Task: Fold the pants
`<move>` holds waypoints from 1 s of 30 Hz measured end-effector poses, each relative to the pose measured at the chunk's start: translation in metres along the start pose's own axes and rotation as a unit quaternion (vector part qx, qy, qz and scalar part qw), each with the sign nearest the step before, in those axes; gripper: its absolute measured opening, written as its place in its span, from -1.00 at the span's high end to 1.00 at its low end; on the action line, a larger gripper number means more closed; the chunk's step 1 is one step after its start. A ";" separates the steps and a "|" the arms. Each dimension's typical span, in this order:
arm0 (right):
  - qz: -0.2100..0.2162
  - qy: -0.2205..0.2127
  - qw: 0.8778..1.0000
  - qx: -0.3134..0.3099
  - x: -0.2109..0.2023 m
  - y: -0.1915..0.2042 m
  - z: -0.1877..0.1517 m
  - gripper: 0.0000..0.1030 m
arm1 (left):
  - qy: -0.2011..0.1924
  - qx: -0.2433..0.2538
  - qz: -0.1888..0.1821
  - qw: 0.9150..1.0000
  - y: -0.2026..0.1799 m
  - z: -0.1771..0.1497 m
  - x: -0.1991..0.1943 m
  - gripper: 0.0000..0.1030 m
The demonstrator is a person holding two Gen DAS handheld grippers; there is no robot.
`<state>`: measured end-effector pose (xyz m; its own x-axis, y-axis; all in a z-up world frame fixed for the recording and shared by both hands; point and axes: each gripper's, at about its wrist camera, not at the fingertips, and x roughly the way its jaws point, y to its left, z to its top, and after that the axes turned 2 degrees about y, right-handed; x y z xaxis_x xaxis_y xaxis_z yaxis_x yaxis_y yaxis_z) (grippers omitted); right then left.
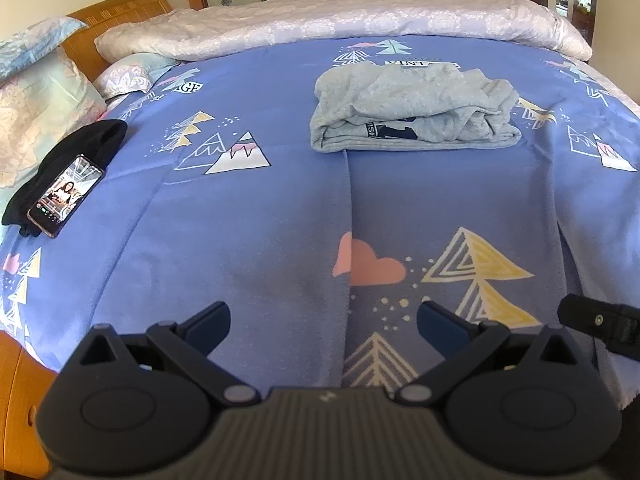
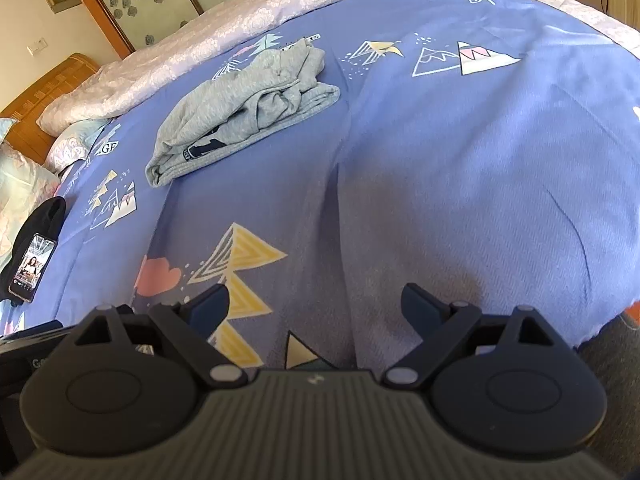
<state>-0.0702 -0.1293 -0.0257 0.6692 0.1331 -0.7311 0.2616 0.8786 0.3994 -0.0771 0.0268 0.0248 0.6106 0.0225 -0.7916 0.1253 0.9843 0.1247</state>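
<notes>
The grey pants (image 1: 412,110) lie folded in a compact bundle on the blue patterned bedspread (image 1: 260,208), far from both grippers. They also show in the right wrist view (image 2: 240,112) at upper left. My left gripper (image 1: 323,322) is open and empty, low over the bedspread near the bed's front edge. My right gripper (image 2: 316,304) is open and empty, also over the front of the bedspread (image 2: 460,152). Part of the right gripper (image 1: 604,328) shows at the right edge of the left wrist view.
A phone (image 1: 66,196) with a lit screen lies on a black cloth (image 1: 84,148) at the left of the bed. Pillows (image 1: 36,100) and a wooden headboard (image 1: 120,12) are at the left. A pale quilt (image 1: 340,24) lies along the far side.
</notes>
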 end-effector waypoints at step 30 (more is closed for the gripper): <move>0.004 0.000 1.000 -0.001 0.000 0.000 0.000 -0.84 | 0.037 -0.001 0.001 0.999 0.004 -0.001 0.003 -1.00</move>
<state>-0.0700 -0.1295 -0.0259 0.6714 0.1393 -0.7279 0.2551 0.8787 0.4036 -0.0757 0.0307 0.0218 0.5519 0.0367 -0.8331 0.1228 0.9846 0.1246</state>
